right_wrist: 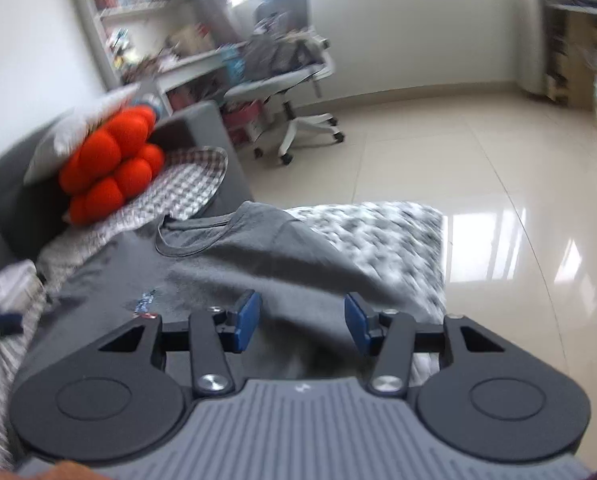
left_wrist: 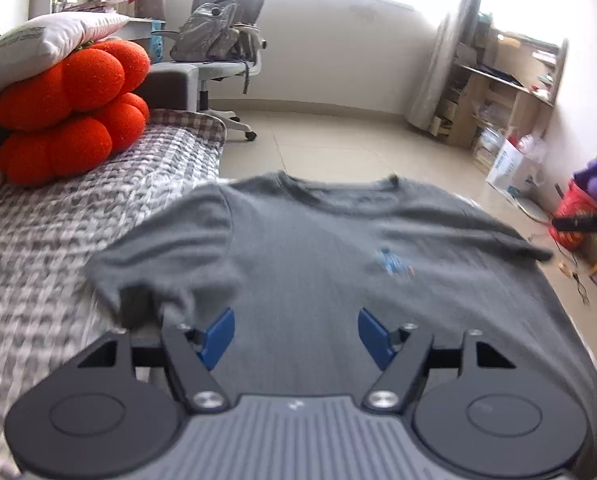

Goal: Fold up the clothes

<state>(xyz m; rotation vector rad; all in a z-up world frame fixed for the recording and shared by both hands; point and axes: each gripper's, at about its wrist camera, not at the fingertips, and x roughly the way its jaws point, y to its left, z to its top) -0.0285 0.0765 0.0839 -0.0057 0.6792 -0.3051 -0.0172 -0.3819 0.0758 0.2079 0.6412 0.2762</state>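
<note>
Grey t-shirt (left_wrist: pixel 306 248) lies spread flat on the checkered bed (left_wrist: pixel 58 216), collar near the far edge. Left gripper (left_wrist: pixel 294 336) and right gripper (right_wrist: pixel 300 320) both gape wide above it, holding nothing. Bare floor (right_wrist: pixel 438 152) beyond.

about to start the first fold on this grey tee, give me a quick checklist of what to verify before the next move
1. Left gripper empty, jaws apart: ok.
2. Right gripper empty, jaws apart: ok.
3. Grey t-shirt spread front up on the checked bedcover, collar at the far end: ok.
4. Sleeves flat: not ok, the left sleeve is bunched and turned under.
5. Hem flat: cannot tell, it is hidden under the grippers.
6. Orange cushion away from the shirt: ok.
</note>
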